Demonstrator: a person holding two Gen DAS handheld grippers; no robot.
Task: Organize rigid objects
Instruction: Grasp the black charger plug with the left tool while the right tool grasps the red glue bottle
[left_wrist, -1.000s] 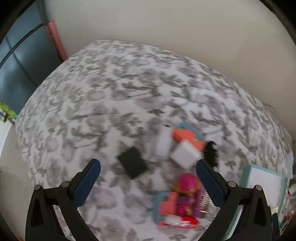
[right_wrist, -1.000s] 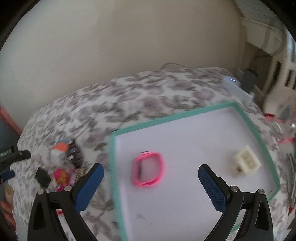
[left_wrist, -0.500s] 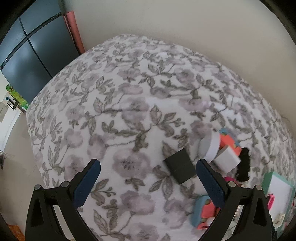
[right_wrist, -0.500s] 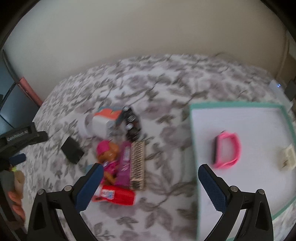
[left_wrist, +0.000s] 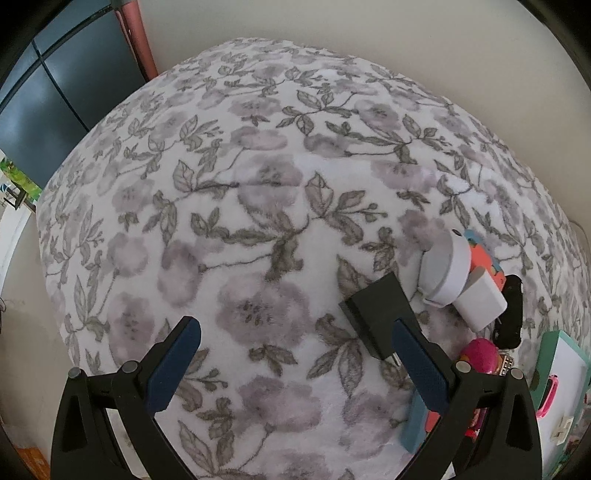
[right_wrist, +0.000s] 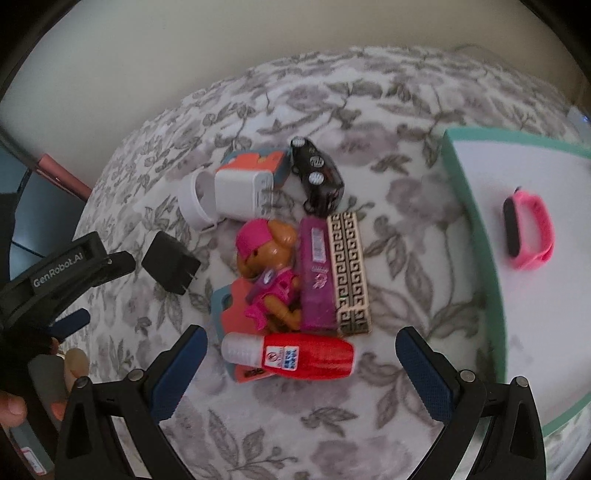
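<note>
Both grippers, left (left_wrist: 295, 354) and right (right_wrist: 301, 363), hover with fingers released over a toy pile; lower centre, the red bottle (right_wrist: 295, 356) seems next for the tray (right_wrist: 476, 221).

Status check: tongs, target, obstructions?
Left tongs open, empty. Right tongs open over red bottle. Black charger beside left fingertip; toy pile crowded.

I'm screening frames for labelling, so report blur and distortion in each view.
Left wrist: sharp, with strong fisheye bulging of the floral blanket; the black charger is crisp. Right wrist: softer, mild motion blur smears the teal-rimmed tray and blanket edges, while the red bottle stays readable only as a shape; its label is illegible.
</note>
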